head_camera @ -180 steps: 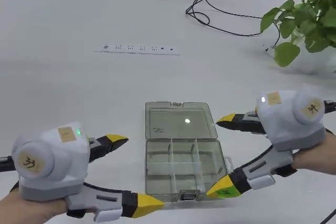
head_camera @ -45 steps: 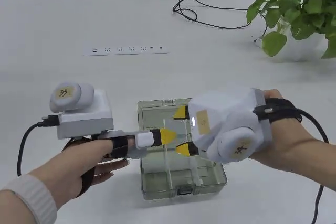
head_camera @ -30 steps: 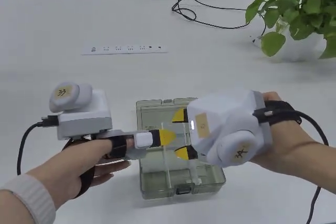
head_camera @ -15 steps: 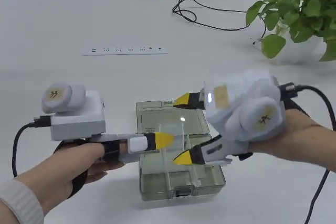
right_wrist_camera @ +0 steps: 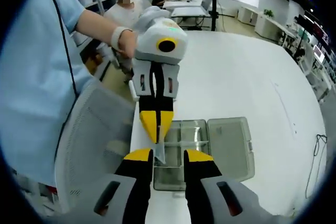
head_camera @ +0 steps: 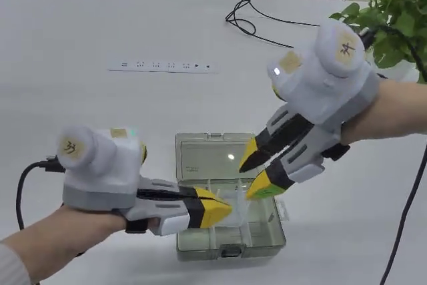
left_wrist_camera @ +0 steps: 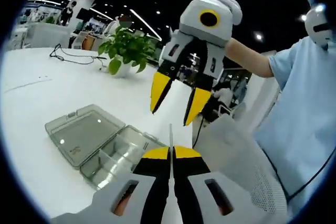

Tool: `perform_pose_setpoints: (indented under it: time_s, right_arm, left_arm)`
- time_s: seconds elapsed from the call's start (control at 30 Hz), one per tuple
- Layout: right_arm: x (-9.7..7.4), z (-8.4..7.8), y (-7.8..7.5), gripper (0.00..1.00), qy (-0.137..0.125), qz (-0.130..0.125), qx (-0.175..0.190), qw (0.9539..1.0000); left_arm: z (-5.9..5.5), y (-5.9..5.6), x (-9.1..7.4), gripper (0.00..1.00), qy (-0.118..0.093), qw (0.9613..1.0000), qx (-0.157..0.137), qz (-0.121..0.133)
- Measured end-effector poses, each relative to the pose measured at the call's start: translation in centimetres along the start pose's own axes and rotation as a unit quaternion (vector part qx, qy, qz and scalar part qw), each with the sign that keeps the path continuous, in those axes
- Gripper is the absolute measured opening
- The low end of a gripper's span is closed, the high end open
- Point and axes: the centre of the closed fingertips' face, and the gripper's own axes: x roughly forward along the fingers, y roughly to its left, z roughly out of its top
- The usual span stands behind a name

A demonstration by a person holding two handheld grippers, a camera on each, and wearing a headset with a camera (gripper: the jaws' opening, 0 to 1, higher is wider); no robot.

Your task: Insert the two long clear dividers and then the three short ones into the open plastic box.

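Left gripper view: the left gripper [left_wrist_camera: 170, 153] has its yellow-tipped jaws pressed together on a thin, flat, clear plastic divider [head_camera: 235, 207], seen edge-on as a pale line rising from between the tips. In the head view the divider is a small see-through sheet jutting from those tips, over the base of the smoky-grey translucent plastic box [head_camera: 230, 243]; whether it touches the box cannot be told. The right gripper [head_camera: 251, 178] hangs just above it, tips pointing down, its jaws spread with a plain gap and nothing between them.

The box lies with its hinged lid [head_camera: 212, 154] folded back flat on the white table [head_camera: 80, 25]. Clear partitions stand in the base and split it into compartments; their number cannot be counted.

Farther off lie a white power strip [head_camera: 160, 66] and a looped black cable [head_camera: 257, 21], with a green leafy potted plant [head_camera: 397, 5] at the far right.
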Motion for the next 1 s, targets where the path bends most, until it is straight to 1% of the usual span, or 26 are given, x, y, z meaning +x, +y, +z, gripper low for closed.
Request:
perform_pose_setpoints:
  time_s: [0.03,0.07,0.1,0.17,0.23,0.37,0.57,0.67,0.9,1.0]
  right_arm:
    - [0.2,0.0,0.3,0.20,0.005,0.007,0.002,1.0000]
    - [0.5,0.2,0.2,0.18,0.005,0.005,0.001,1.0000]
    - [0.8,0.2,0.4,0.16,0.008,0.012,0.001,0.9999]
    - [1.3,0.1,0.9,0.16,0.019,0.023,0.009,0.9995]
    - [1.6,0.1,1.2,0.14,0.025,0.028,0.006,0.9993]
    - [1.7,0.3,1.3,0.09,0.025,0.038,0.012,0.9989]
    - [1.8,0.3,1.9,0.05,0.032,0.045,0.011,0.9984]
    - [1.9,0.4,2.1,0.04,0.033,0.045,0.014,0.9983]
    - [1.8,0.0,2.2,0.03,0.045,0.057,0.008,0.9973]
    - [1.8,-0.1,2.2,0.03,0.050,0.056,0.008,0.9971]
  left_arm:
    - [0.0,-0.1,0.0,0.00,-0.002,1.0000,0.004,0.000]
    - [0.0,-0.2,0.0,0.00,-0.005,1.0000,0.005,-0.001]
    - [0.2,-0.2,-0.1,0.00,-0.012,0.9999,0.008,-0.002]
    - [0.5,0.0,-0.1,0.00,-0.024,0.9996,0.015,0.003]
    - [0.4,-0.1,-0.1,0.00,-0.024,0.9995,0.020,0.002]
    - [0.2,-0.2,-0.1,0.00,-0.020,0.9993,0.033,0.002]
    - [0.5,-0.4,0.1,0.00,-0.025,0.9986,0.045,-0.004]
    - [0.7,-0.5,0.2,0.00,-0.031,0.9985,0.045,-0.004]
    - [0.7,-0.6,0.4,0.00,-0.030,0.9981,0.053,-0.009]
    - [0.8,-0.5,0.4,0.00,-0.031,0.9980,0.055,-0.005]
